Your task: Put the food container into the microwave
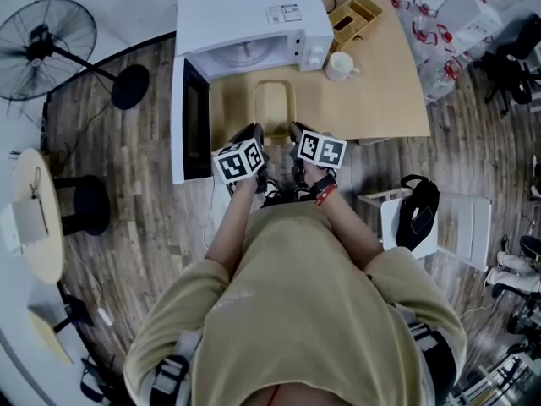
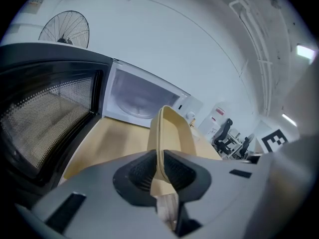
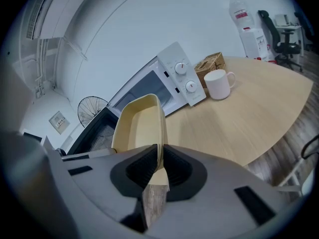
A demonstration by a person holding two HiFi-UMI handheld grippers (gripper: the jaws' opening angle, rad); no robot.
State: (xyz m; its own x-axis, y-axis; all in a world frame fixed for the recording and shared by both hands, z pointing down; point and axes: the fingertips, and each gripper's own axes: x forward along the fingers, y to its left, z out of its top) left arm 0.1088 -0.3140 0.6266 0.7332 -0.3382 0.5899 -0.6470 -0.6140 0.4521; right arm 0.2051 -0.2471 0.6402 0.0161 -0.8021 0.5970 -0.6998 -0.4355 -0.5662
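While the food container is over the table before the microwave, both grippers clamp its rim — left gripper on its left side, right gripper on its right. The door stands wide.

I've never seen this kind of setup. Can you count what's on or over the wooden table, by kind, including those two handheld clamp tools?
Microwave: 1
Food container: 1
Mug: 1
Tan basket: 1
Grippers: 2, the left gripper and the right gripper, each clamped on the container's rim
Total: 6
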